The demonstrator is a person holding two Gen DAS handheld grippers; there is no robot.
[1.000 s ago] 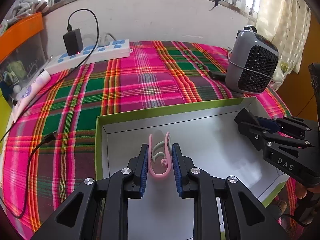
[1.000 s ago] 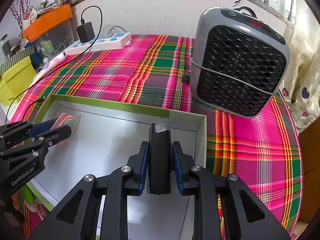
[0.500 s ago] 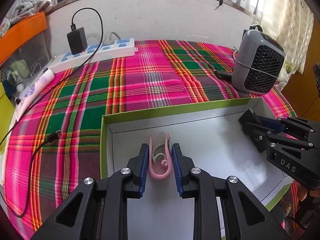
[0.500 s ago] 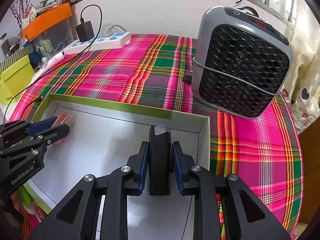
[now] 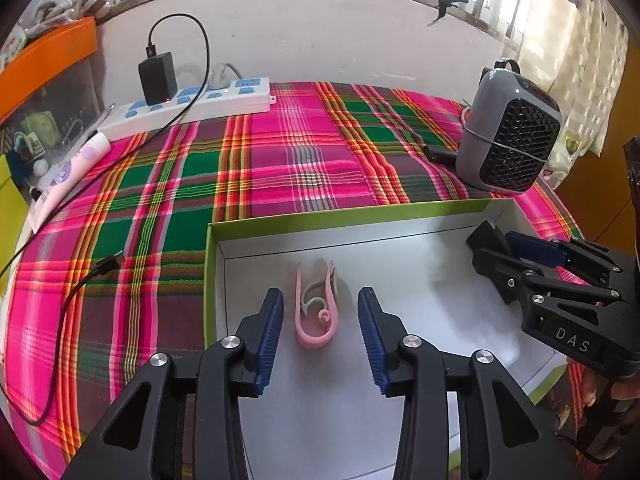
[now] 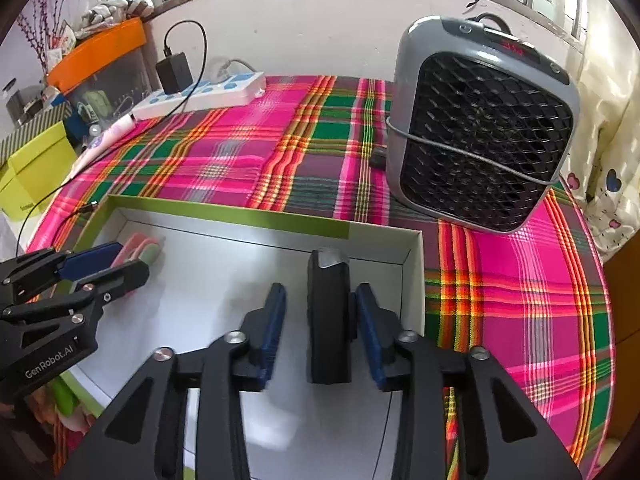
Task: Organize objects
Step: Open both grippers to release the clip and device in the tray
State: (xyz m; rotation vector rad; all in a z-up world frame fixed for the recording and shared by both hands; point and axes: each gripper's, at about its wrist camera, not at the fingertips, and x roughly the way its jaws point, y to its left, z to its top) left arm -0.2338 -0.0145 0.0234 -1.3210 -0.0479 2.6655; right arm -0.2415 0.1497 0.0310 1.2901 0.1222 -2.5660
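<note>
A pink clip (image 5: 316, 308) lies on the white floor of the green-rimmed box (image 5: 340, 216), near its left wall. My left gripper (image 5: 320, 320) is open around it, pads apart from it on both sides. A black bar-shaped device (image 6: 329, 316) lies in the box's right end, near the right wall (image 6: 414, 280). My right gripper (image 6: 320, 324) is open around it; the right pad is close to or touching it, the left pad stands apart. The pink clip (image 6: 140, 246) also shows in the right wrist view behind the left gripper's fingers (image 6: 100, 268).
A grey heater (image 6: 484, 140) stands on the plaid cloth just beyond the box's right corner. A white power strip (image 5: 180, 104) with a black charger and cable lies at the back left. A tube (image 5: 68, 168) and yellow-green boxes (image 6: 32, 168) sit at the left edge.
Both grippers have opened. The left let go of the pink clip and the right let go of the black device; both objects now rest in the box.
</note>
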